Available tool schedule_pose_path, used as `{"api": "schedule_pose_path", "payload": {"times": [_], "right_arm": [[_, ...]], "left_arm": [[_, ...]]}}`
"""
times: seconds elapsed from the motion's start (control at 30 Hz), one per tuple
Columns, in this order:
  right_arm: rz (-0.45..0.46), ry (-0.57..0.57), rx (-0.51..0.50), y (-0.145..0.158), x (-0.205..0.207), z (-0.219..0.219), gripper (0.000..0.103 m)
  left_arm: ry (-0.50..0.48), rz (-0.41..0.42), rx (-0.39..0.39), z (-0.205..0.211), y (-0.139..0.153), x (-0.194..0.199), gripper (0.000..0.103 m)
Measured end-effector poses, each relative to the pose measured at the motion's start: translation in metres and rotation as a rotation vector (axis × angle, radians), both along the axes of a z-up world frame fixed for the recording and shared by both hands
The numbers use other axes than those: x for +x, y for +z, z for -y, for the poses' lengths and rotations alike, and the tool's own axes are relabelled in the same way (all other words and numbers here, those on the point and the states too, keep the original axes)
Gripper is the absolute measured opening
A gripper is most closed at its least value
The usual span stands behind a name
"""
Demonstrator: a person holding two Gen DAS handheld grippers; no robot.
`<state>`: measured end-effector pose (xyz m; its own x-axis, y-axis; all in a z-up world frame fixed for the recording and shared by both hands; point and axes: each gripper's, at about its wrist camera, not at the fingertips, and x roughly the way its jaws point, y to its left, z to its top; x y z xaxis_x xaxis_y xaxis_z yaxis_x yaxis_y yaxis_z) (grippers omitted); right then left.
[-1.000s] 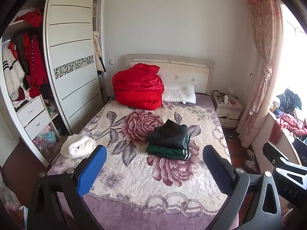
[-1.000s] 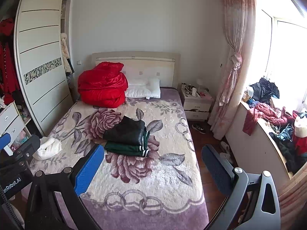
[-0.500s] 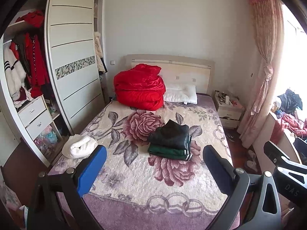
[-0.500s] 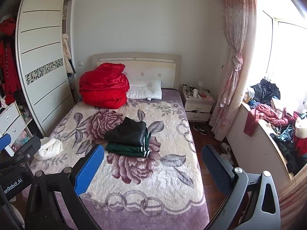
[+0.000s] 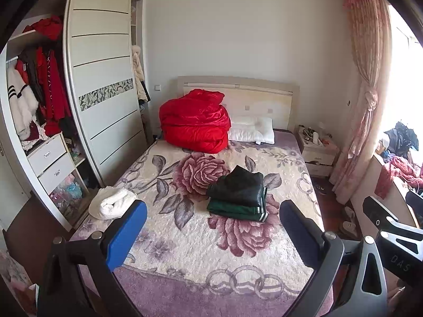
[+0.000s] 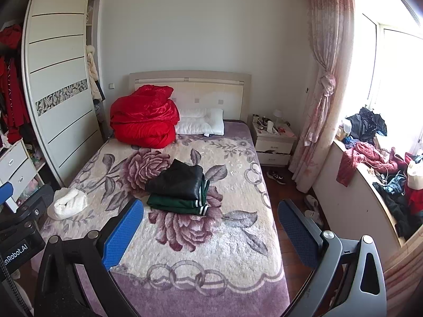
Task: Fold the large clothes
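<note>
Grippers were held side by side above the foot of the bed [image 5: 190, 253], both aimed forward over it. The left gripper [image 5: 211, 235] had its jaws spread wide with nothing between them, and the right gripper [image 6: 208, 233] stood the same, wide and empty. Each showed at the edge of the other's view.

Folded clothes [image 5: 239, 195] lay stacked near the middle of the bed, a black piece on a green one with white stripes, well apart from both grippers. A white roll [image 5: 112, 203] sat at the bed's left edge, close to the wardrobe [image 5: 103, 79]. A red quilt [image 5: 195, 121] and a pillow [image 5: 251, 132] lay against the headboard. The near half of the bed, from the stack to the foot, was bare blanket. To the right, a strip of floor ran between the bed and a ledge [image 6: 351, 206] piled with loose clothes.

Compared with a second earlier, both views had barely shifted; the jaws were as wide, and the stack had not moved.
</note>
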<state>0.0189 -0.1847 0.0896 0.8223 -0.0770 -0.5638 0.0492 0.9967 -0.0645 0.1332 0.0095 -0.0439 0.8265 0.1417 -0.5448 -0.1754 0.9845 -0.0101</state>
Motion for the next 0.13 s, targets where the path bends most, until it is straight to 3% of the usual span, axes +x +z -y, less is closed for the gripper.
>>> {"api": "schedule_pose_path", "payload": {"times": [0.13], "right_arm": [[0.004,0.000,-0.005,-0.0012,0.0000,-0.0035,0.103]], "left_arm": [[0.005,0.008,0.002,-0.0035,-0.0009,-0.0042,0.102]]}}
